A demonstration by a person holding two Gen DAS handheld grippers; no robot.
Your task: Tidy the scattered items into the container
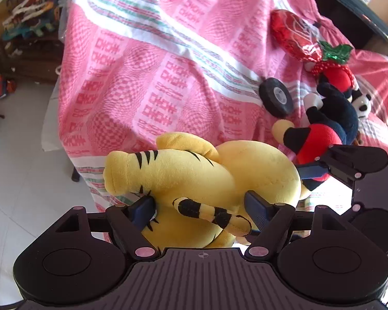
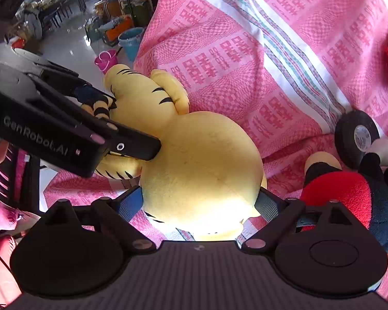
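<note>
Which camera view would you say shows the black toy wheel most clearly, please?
The left wrist view: the black toy wheel lies whole and unobstructed on the pink blanket, its grey hub visible. In the right wrist view the wheel sits near the frame's edge, its lower part hidden behind the mouse plush.

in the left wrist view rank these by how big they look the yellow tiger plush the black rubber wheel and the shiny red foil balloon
1. Yellow striped tiger plush, clearly largest, though it sits nearest the camera, which inflates it.
2. Shiny red foil balloon.
3. Black rubber wheel, only somewhat smaller than the balloon; the balloon lies farther back, so the real order is unsure.
</note>
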